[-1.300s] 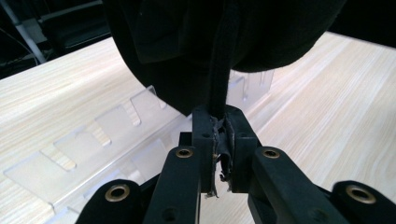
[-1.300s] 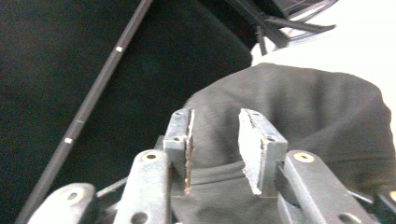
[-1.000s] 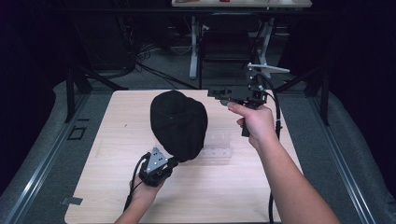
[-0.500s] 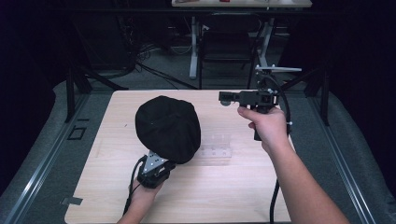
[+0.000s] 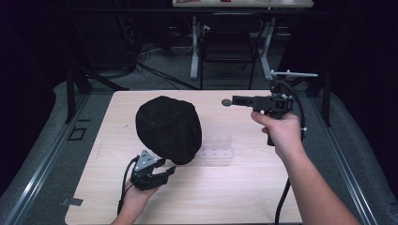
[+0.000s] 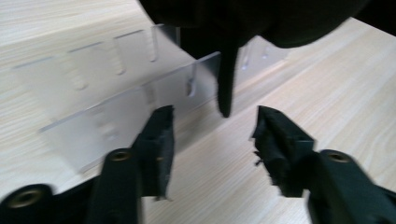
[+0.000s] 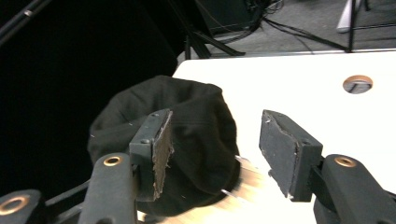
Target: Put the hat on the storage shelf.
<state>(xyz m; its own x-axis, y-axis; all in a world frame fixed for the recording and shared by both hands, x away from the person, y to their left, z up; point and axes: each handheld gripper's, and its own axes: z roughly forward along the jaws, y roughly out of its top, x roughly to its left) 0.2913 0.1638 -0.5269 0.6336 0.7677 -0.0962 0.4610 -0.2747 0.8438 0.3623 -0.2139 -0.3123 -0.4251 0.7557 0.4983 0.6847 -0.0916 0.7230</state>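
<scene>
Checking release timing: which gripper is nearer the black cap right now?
Left. The left gripper sits at the near edge of the black cap, jaws just opened, nothing clamped between them. The right gripper is held off to the cap's right, well apart, open.

a black fabric cap (image 5: 168, 129), soft and domed, sits draped over one end of a clear slotted plastic rack (image 5: 217, 149) at the centre of the frame on the pale wood worktop (image 5: 234, 197); a thin black strap hangs from its edge.
</scene>
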